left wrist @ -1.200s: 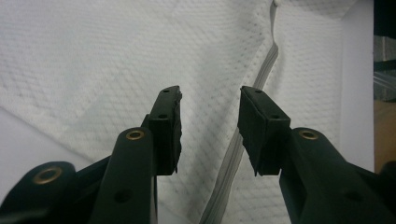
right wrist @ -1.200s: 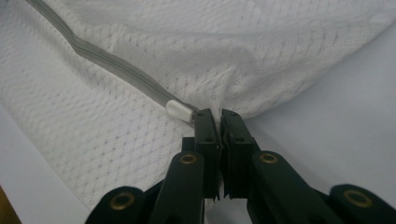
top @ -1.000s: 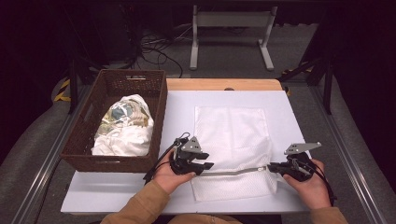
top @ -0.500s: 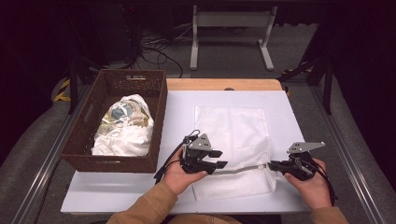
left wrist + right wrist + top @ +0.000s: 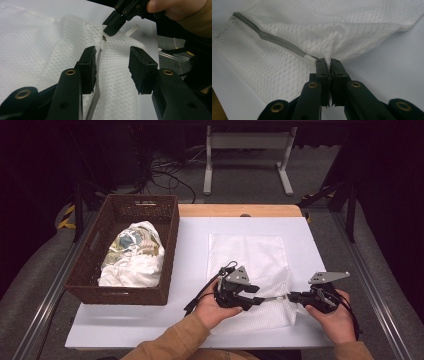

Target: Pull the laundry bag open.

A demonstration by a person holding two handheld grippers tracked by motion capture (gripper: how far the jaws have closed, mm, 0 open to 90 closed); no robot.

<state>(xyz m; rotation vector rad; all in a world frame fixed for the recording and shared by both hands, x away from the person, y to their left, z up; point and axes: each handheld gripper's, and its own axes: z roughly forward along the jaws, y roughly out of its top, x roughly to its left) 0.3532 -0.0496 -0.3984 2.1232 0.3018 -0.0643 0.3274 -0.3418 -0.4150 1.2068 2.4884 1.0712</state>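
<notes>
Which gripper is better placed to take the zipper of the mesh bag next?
Left. The left gripper stands open astride the zipper of the mesh bag, while the right gripper is shut on the bag's end.

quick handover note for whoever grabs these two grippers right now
Right hand-held gripper: shut on the end of the mesh bag, at the zipper.
Left hand-held gripper: open, jaws astride the zipper line, not gripping.
The bag lies flat on the white table; the wicker basket at the left holds bundled clothes.
Done: one bag end pinned.
Left: probably catch the zipper pull and run it, then deal with the clothes.
</notes>
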